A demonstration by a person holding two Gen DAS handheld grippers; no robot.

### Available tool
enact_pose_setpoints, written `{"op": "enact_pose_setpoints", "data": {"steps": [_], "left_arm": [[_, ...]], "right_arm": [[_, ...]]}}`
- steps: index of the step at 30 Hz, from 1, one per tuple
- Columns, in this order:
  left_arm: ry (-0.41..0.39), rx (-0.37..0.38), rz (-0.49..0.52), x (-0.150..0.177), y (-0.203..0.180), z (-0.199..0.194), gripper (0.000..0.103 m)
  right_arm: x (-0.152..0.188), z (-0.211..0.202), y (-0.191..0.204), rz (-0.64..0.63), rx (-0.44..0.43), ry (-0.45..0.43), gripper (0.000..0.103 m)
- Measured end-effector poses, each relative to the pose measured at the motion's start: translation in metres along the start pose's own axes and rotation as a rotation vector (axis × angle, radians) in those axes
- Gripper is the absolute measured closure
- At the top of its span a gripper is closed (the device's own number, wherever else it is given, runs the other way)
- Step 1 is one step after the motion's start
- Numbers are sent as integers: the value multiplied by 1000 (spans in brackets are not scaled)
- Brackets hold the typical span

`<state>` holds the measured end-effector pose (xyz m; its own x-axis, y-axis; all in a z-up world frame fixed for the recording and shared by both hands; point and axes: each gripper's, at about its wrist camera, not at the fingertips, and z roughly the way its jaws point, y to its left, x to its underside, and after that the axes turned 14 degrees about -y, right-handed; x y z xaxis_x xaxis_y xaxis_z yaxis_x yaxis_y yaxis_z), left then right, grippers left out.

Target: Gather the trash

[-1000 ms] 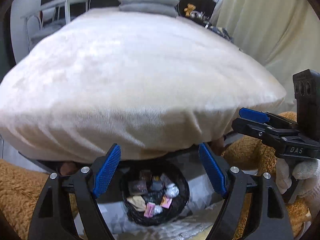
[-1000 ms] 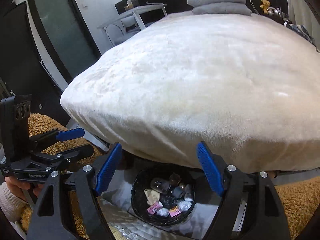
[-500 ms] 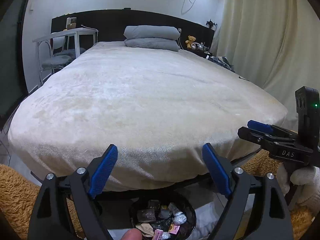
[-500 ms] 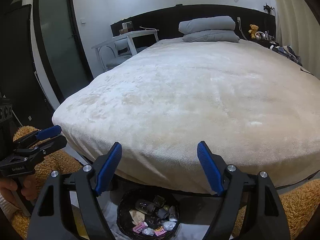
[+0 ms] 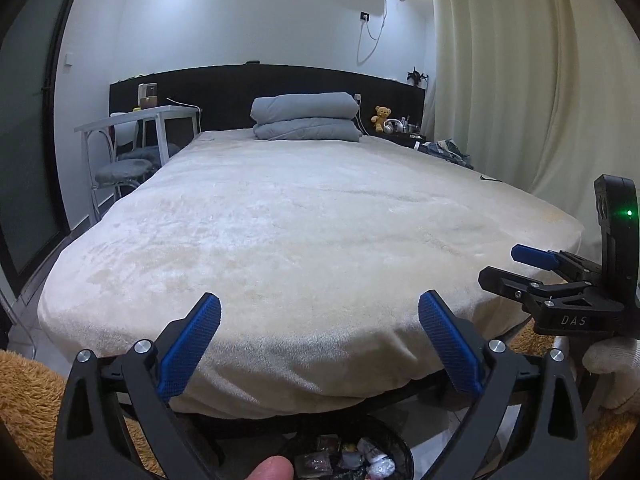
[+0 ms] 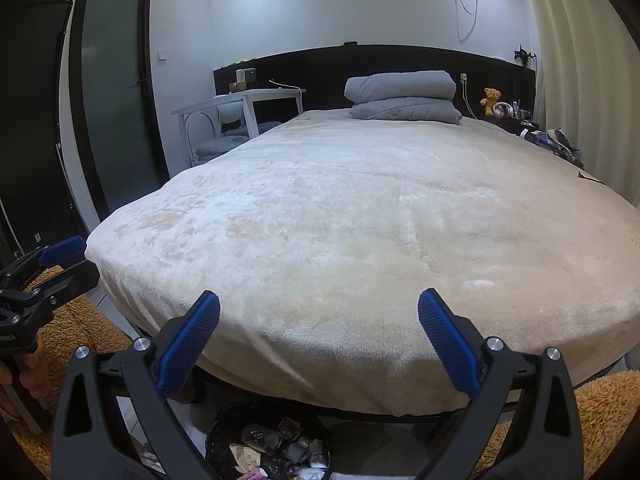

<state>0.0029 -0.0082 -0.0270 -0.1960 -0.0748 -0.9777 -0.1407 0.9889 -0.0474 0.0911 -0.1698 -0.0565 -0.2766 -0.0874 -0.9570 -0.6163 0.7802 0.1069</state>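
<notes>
Both grippers point over the foot of the bed (image 5: 304, 232), nothing between the pads on either. My left gripper (image 5: 320, 344) sits at bottom centre of the left wrist view, jaws opening, wide apart, empty. My right gripper (image 6: 319, 342) is the same in the right wrist view: jaws opening, spread wide, empty. The trash bin (image 6: 218, 436) (black, bag-lined) is on the floor at the bottom edge of both views, just below the bed's near edge, with the trash (image 6: 276, 452) inside it: crumpled wrappers, pink and silver bits. In the left wrist view only the bin's far part shows, bottom centre, with a fingertip (image 5: 270, 469) beside it. Grey folded bedding (image 5: 305, 117) lies at the headboard, upper centre. Orange shaggy rug (image 6: 608, 412) in the lower corners.
</notes>
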Motion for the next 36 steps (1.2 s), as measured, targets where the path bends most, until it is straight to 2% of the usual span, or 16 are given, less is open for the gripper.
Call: {"op": "enact_pose_setpoints", "data": {"steps": [7, 36], "left_arm": [[-2, 9, 35, 2, -7, 1, 6], [12, -19, 26, 2, -7, 4, 6]], "right_arm": [[0, 1, 1, -7, -15, -8, 5], [5, 7, 7, -34, -28, 13, 5]]}}
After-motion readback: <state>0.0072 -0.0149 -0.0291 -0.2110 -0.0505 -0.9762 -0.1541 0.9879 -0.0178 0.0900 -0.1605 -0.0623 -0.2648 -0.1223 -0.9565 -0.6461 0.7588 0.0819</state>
